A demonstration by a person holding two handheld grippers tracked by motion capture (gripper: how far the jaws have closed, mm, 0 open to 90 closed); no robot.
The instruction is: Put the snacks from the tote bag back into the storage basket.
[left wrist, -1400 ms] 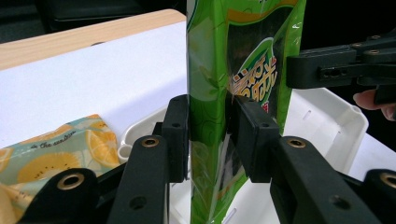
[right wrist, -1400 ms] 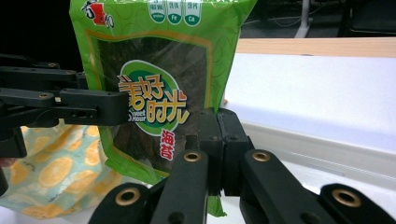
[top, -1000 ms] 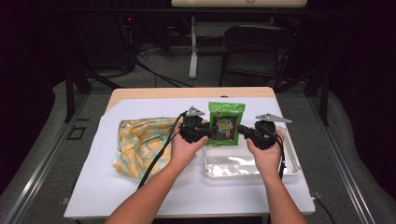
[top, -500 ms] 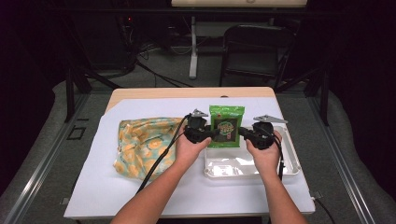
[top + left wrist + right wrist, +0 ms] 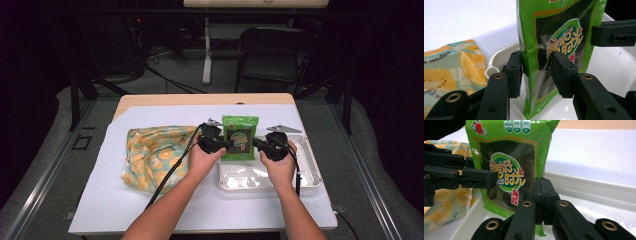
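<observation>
Above the white tray (image 5: 310, 172) at the right of the tabletop (image 5: 150, 200), a green snack packet (image 5: 240, 137) is held upright between both tools. On its left edge, the left tool (image 5: 226, 145) has its jaws either side of the packet, pressing the film. On its right edge, the right tool (image 5: 256, 143) is clamped tight on the seam. Left of the tray lies an orange-patterned bag (image 5: 152, 155) flat on the white sheet.

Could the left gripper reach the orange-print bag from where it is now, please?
Probably not yet: the left gripper is shut on the green packet. The orange-print bag lies close beside it, unobstructed.
</observation>
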